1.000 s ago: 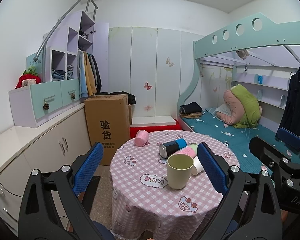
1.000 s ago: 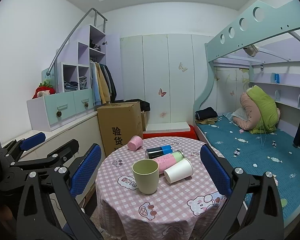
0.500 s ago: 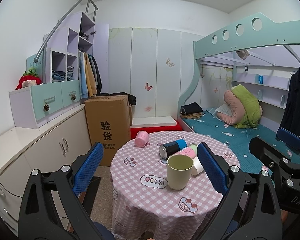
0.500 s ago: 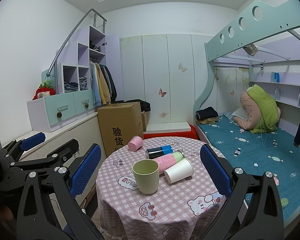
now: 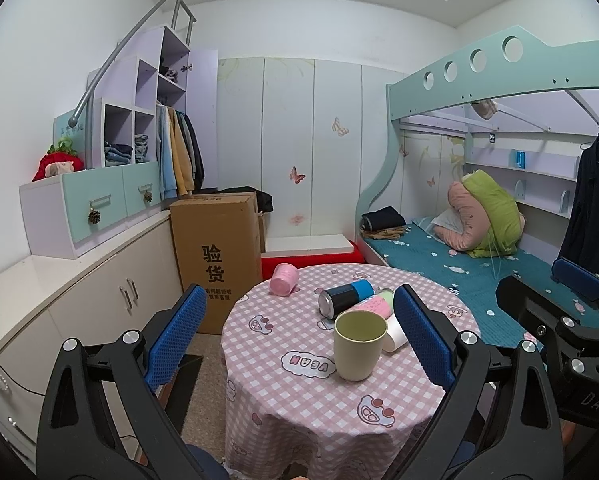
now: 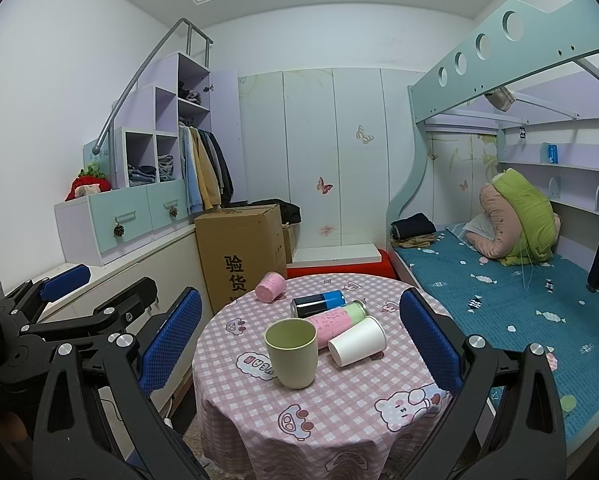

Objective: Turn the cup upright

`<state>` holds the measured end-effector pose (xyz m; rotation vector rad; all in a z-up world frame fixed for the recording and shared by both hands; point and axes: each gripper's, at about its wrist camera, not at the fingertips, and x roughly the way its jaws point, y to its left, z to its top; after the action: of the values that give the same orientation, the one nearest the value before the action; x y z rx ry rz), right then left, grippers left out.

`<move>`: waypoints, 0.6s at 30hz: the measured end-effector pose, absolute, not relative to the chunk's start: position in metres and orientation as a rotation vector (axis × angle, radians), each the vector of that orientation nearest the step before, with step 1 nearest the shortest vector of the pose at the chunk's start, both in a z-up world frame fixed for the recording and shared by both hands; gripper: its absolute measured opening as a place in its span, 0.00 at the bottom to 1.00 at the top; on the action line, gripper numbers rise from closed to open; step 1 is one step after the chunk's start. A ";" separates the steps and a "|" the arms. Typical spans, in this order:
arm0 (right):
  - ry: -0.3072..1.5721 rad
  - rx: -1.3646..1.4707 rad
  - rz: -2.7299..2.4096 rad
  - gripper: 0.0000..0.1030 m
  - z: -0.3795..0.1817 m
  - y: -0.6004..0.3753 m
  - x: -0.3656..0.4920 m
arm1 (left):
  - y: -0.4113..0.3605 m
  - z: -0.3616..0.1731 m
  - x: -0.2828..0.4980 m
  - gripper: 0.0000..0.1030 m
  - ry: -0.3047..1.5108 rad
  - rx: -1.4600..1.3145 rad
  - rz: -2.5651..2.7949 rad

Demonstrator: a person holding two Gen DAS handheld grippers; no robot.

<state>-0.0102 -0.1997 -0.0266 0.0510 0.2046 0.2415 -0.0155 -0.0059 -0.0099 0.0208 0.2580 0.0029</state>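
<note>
No shift since the previous frames. Green cup [image 6: 291,352] upright near worktop [image 6: 339,412] centre; white paper cup [image 6: 357,341], pink-green bottle [image 6: 339,318], black-blue can [image 6: 317,304] on their sides just behind; pink cup [image 6: 270,287] at far-left edge. Near edge bare. Left tool [image 5: 299,338] and right tool [image 6: 299,340] wide open, holding nothing.

Round table w/ pink-white checked cloth [image 6: 339,412], cartoon animal prints. Pale green plastic cup [image 6: 291,352], plain. White paper cup [image 6: 357,340]. Pink cylinder bottle w/ light green end [image 6: 337,320]. Black can w/ blue end [image 6: 319,303]. Small pink cup [image 6: 270,287]. Brown cardboard box [image 6: 243,248], black characters. Teal bedspread [image 6: 519,300], candy pattern. Blue textured gripper pads [image 6: 169,342], black frames.
</note>
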 end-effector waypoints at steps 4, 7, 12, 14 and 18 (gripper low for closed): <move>0.209 0.052 0.243 0.93 -0.026 -0.198 -0.011 | -0.007 -0.009 -0.015 0.92 0.257 0.025 0.005; 0.207 0.054 0.245 0.93 -0.026 -0.198 -0.011 | -0.006 -0.007 -0.015 0.92 0.254 0.022 0.006; 0.206 0.054 0.243 0.93 -0.025 -0.196 -0.011 | -0.006 -0.008 -0.016 0.92 0.254 0.022 0.004; 0.207 0.054 0.244 0.93 -0.025 -0.196 -0.010 | -0.006 -0.008 -0.016 0.92 0.255 0.023 0.007; 0.210 0.058 0.246 0.93 -0.025 -0.196 -0.010 | -0.006 -0.006 -0.016 0.92 0.254 0.024 0.008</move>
<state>-0.0104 -0.1961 -0.0255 0.0576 0.2104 0.2464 -0.0161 -0.0062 -0.0062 0.0239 0.2538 0.0082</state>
